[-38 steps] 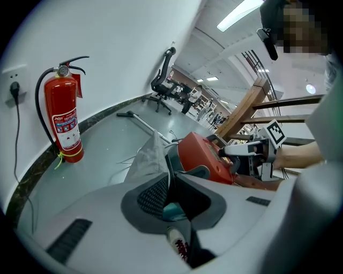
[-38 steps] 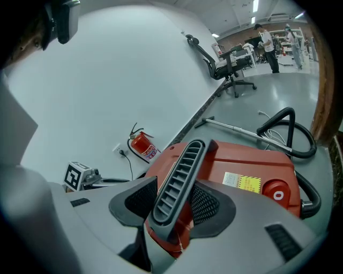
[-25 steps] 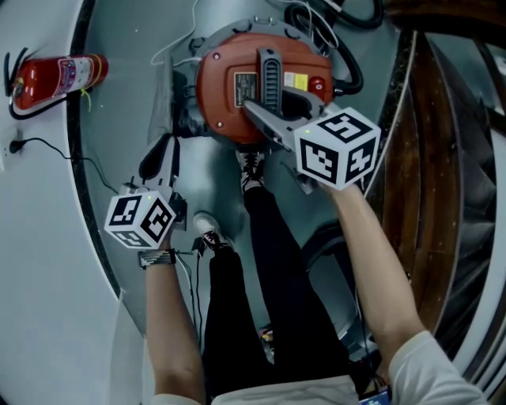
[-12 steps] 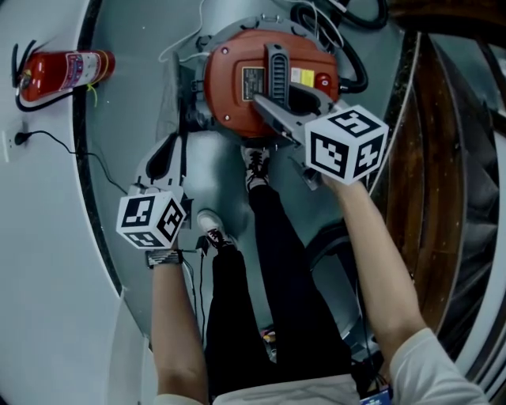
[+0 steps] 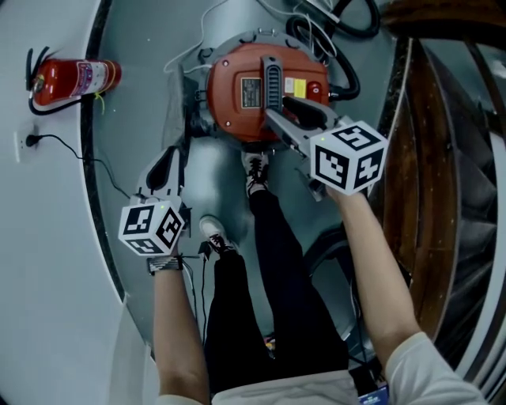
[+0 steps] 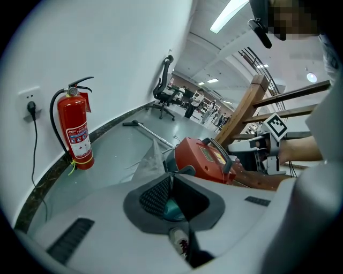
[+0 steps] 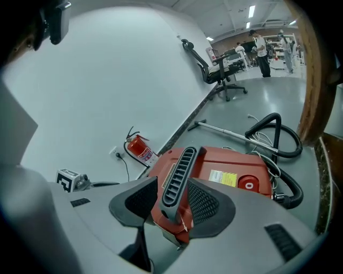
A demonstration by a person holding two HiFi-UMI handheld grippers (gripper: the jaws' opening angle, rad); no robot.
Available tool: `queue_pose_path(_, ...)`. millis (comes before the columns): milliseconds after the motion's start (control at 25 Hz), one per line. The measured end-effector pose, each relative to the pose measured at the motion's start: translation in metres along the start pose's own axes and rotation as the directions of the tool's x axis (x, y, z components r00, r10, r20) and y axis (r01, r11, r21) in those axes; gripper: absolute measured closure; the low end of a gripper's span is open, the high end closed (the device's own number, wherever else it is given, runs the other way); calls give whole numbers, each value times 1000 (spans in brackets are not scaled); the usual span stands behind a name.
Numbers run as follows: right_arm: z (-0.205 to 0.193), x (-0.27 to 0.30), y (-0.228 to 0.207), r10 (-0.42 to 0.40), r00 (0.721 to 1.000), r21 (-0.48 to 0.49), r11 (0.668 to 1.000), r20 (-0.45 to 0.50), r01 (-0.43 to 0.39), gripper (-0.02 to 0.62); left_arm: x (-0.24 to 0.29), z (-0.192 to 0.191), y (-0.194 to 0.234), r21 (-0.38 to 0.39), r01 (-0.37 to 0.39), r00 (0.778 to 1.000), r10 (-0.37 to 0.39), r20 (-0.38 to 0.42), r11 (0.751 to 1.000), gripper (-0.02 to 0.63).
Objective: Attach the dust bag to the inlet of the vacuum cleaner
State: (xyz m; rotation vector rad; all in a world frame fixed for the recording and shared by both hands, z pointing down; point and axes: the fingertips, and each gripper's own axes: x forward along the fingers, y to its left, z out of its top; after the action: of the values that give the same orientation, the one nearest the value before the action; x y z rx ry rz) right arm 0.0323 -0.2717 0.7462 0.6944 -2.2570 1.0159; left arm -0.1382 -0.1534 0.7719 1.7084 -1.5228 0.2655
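The red vacuum cleaner stands on the grey floor in front of the person's feet. Its black handle runs across the top. My right gripper reaches in from the right and is shut on that handle, one pad on each side. The grey see-through dust bag hangs at the vacuum's left side, and the left gripper view shows the dust bag beside the vacuum cleaner. My left gripper is short of the bag, shut and empty, fingertips touching.
A red fire extinguisher stands by the curved white wall, with a wall socket and cable near it. A black hose coils behind the vacuum. Wooden stair rails run along the right. The person's shoes are just below the vacuum.
The left gripper has drawn back slightly toward the person, away from the bag. The right gripper keeps its place on the handle. The head view has shifted a little.
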Motion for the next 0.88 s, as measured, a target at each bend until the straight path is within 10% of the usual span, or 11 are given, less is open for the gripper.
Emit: queue_pose_path(880, 54, -104, 69, -91, 984, -88, 991, 151, 105, 552, -85, 78, -68, 147, 54, 998, -55, 4, 988, 604)
